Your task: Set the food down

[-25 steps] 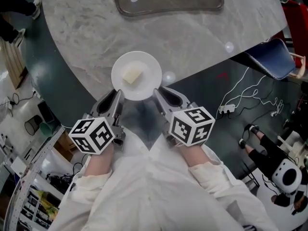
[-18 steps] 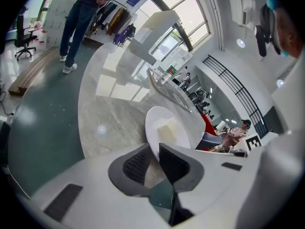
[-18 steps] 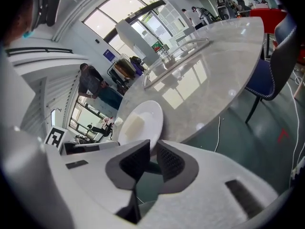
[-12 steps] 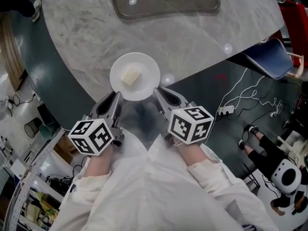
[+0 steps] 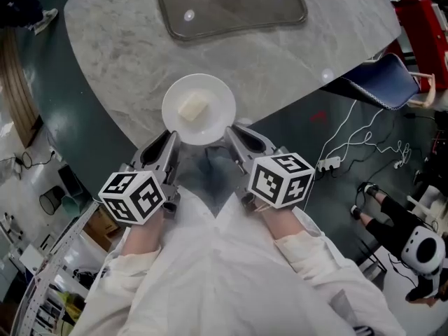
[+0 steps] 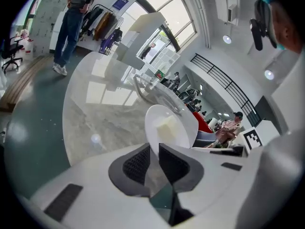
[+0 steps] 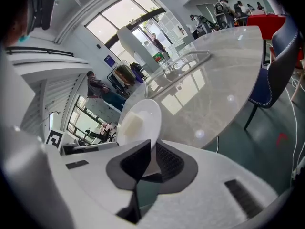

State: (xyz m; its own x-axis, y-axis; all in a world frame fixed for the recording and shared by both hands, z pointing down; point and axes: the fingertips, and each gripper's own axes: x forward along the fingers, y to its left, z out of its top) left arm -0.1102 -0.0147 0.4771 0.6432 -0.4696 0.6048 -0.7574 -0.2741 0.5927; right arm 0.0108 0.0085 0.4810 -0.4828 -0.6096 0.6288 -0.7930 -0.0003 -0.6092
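Grey marbled tabletop (image 5: 294, 54) across the top of the head view, dark green floor (image 5: 77, 117) around it. Farther back on the marble, a clear glass tray (image 5: 231, 5). At the near edge of the table, a white plate (image 5: 218, 93) with a pale cream block of food (image 5: 192, 108) lying near its middle. Held from both sides: left gripper (image 5: 170, 144) clenched on the plate's near-left rim, right gripper (image 5: 232, 138) clenched on the near-right rim.

Same grip in the left gripper view, with ribbed dark pads (image 6: 136, 165) closed on the thin white edge of the plate (image 6: 183, 120) and the food (image 6: 167, 127) just beyond. Likewise in the right gripper view, pads (image 7: 169, 161) pinching the plate (image 7: 150, 109), block (image 7: 132, 125) on it. Impossible to tell whether the plate rests on the marble or hangs just above it.

Marker cubes (image 5: 133, 197) at the back of both grippers, white sleeves (image 5: 210, 278) behind. Off to the right, a blue chair (image 5: 385, 82) against the table and white cables (image 5: 350, 138) loose on the floor.
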